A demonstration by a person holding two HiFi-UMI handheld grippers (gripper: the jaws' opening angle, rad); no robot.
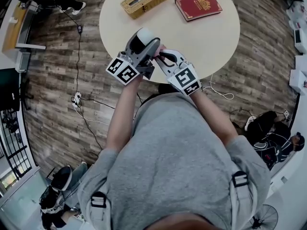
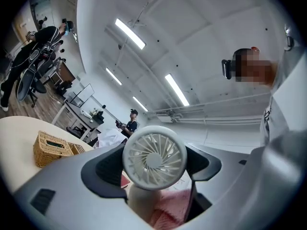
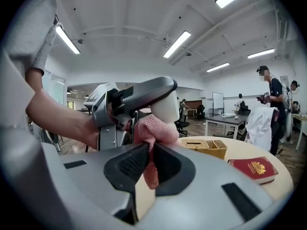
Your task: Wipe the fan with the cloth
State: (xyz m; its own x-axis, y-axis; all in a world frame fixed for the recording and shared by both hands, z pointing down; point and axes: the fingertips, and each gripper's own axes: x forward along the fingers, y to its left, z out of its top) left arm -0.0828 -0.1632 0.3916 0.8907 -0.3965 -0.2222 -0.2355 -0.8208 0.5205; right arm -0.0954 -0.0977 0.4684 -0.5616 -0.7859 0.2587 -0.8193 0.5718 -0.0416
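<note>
Two claws, both mine, both occupied. Left claw: clamped on the handle of a small white handheld fan, its grille facing that claw's camera. Right claw: closed on a pink cloth, which is bunched against the fan's handle. Both are held over the near edge of a round tabletop. Farther across it: wicker basket and red book.
</note>
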